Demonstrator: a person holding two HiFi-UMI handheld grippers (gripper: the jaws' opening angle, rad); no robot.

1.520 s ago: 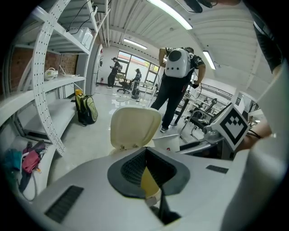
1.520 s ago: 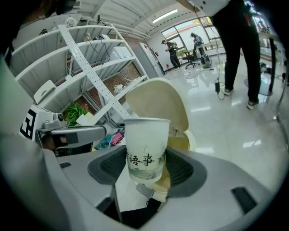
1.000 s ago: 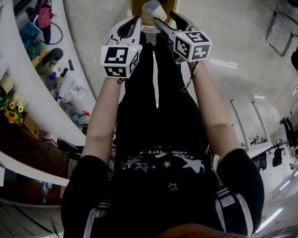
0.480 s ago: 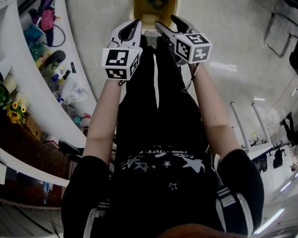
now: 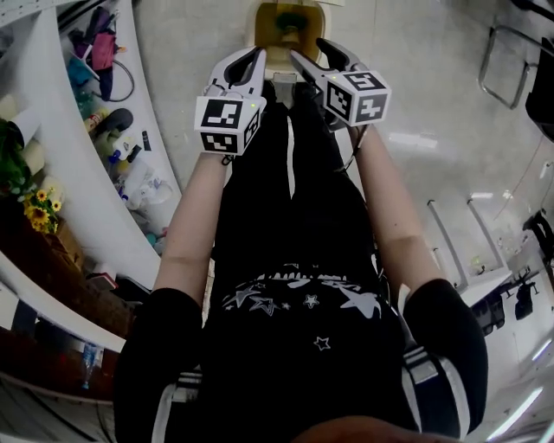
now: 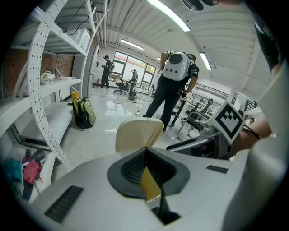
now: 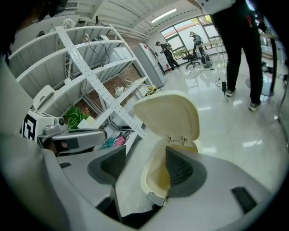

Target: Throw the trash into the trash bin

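Cup gone; right tongs (image 7: 143,168) wide open facing trash bin (image 7: 170,118); left tongs (image 6: 147,175) seemingly closed.

One cream plastic trash bin (image 5: 286,24) stands on the floor, its single lid (image 7: 169,115) raised. Two white claws hang just in front of it, the left claw (image 5: 257,57) and the right claw (image 5: 305,48). Each carries one black-and-white marker cube (image 5: 227,124), so two cubes. To the bin's left I count one white perforated shelving rack (image 7: 90,68), and farther left one bunch of yellow flowers (image 5: 36,212). Beyond the bin are one green-and-black backpack (image 6: 84,113) on the floor and one person wearing a white rucksack (image 6: 174,85). The figures farther off are too small to count.
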